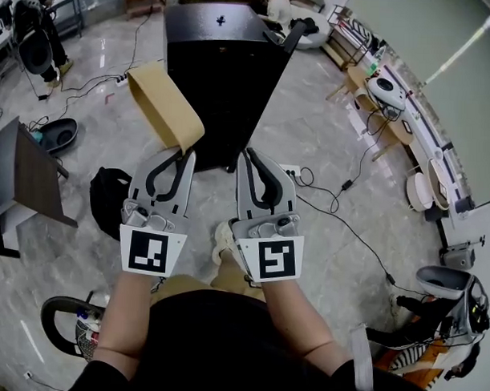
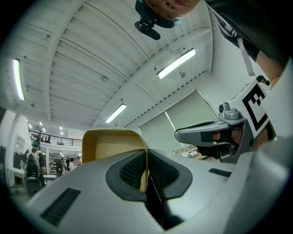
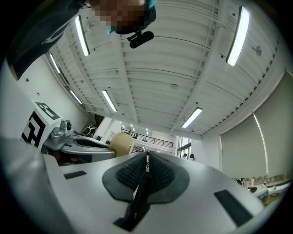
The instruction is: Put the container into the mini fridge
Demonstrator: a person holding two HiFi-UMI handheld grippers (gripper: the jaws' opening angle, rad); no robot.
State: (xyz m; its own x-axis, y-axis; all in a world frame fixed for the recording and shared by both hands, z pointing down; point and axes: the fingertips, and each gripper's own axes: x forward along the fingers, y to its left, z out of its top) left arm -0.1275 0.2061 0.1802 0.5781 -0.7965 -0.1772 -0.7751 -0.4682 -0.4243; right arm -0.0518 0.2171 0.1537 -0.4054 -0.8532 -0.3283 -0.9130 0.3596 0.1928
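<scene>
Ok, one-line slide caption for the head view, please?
The left gripper pinches the tan container by its rim in front of the black mini fridge; the right gripper is shut and empty.

Left claw (image 1: 185, 154) holds tan container (image 1: 161, 104) near black mini fridge (image 1: 223, 74)

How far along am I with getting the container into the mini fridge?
Done: the container is picked up, its wall pinched in the left gripper. In hand: it hangs in the air in front of the mini fridge. Left: opening the fridge, whose door looks closed, and setting the container inside. The right gripper is shut and empty.
</scene>
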